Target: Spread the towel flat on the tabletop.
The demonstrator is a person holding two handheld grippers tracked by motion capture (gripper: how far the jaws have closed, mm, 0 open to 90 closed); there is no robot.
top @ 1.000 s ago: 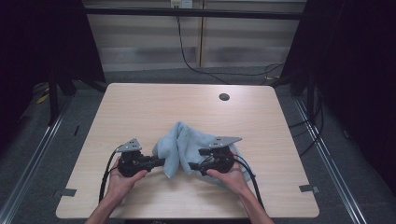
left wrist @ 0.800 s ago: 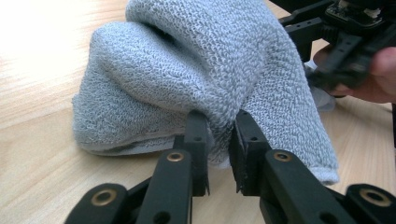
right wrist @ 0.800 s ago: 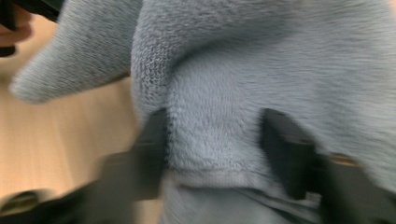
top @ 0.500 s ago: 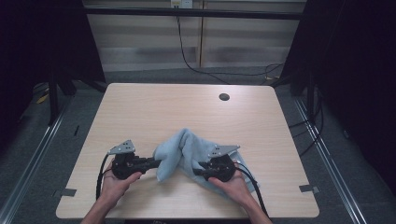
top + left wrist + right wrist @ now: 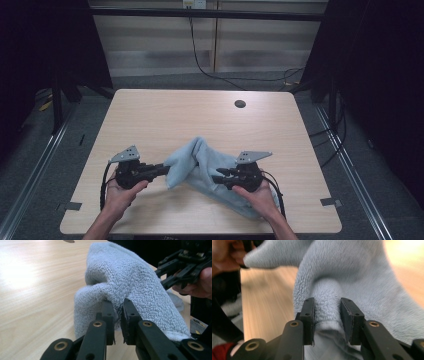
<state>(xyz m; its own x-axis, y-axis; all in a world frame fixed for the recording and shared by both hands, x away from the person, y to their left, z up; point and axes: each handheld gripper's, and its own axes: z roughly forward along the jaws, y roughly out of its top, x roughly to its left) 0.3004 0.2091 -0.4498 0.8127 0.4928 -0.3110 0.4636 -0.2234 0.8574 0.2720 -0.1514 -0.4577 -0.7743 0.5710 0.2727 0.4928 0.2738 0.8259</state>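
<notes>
A light blue towel (image 5: 200, 157) lies bunched at the front middle of the wooden table (image 5: 175, 115). My left gripper (image 5: 165, 170) holds its left edge; in the left gripper view the jaws (image 5: 118, 303) have just been closing and pinch a thin fold of the towel (image 5: 130, 277), lifted off the wood. My right gripper (image 5: 216, 178) is at the towel's right side. In the right gripper view its jaws (image 5: 327, 303) have just been closing and press on a thick fold of the towel (image 5: 352, 270). The right gripper (image 5: 162, 275) also appears behind the towel in the left gripper view.
A dark round hole (image 5: 240, 104) sits near the table's far right. Both hands are close to the front edge. Black frame posts and floor cables (image 5: 210, 70) stand beyond the far edge. The far half of the tabletop is bare wood.
Both grippers have drawn back toward the front edge and slightly apart, pulling the towel with them. The right jaws went from wide open to closed on a fold. The towel's middle stands raised.
</notes>
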